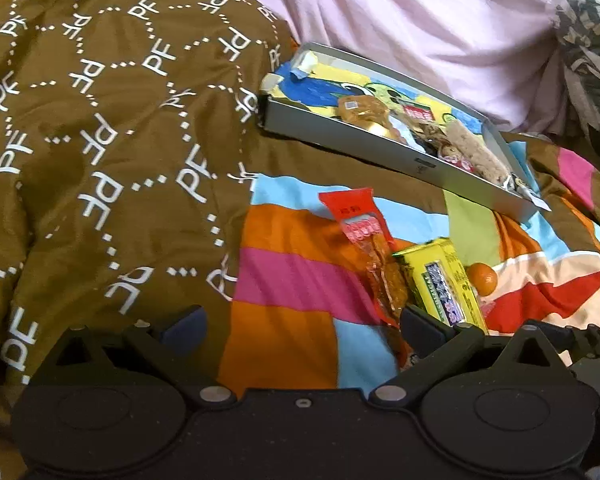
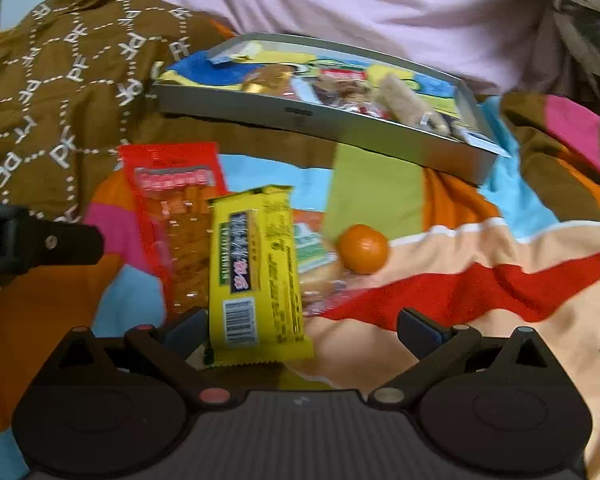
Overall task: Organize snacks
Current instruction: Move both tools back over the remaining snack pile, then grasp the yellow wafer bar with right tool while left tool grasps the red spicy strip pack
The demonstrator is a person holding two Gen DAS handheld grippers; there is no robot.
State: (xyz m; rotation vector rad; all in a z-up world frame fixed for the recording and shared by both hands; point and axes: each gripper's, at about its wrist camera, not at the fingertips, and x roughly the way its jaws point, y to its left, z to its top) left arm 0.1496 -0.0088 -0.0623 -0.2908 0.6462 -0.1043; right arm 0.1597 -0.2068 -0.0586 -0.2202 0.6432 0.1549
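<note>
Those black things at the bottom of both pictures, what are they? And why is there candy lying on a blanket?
They are grabbing tools, one in each of a person's hands. Each has two fingers and a small camera looking forward along them, so you get one picture per tool. The left gripper and the right gripper are both open and hold nothing. On the colourful bedspread lie a red snack packet, a yellow snack bar, a small orange and a clear-wrapped snack partly under the bar. Behind them sits a flat grey box with some snacks already inside.
</note>
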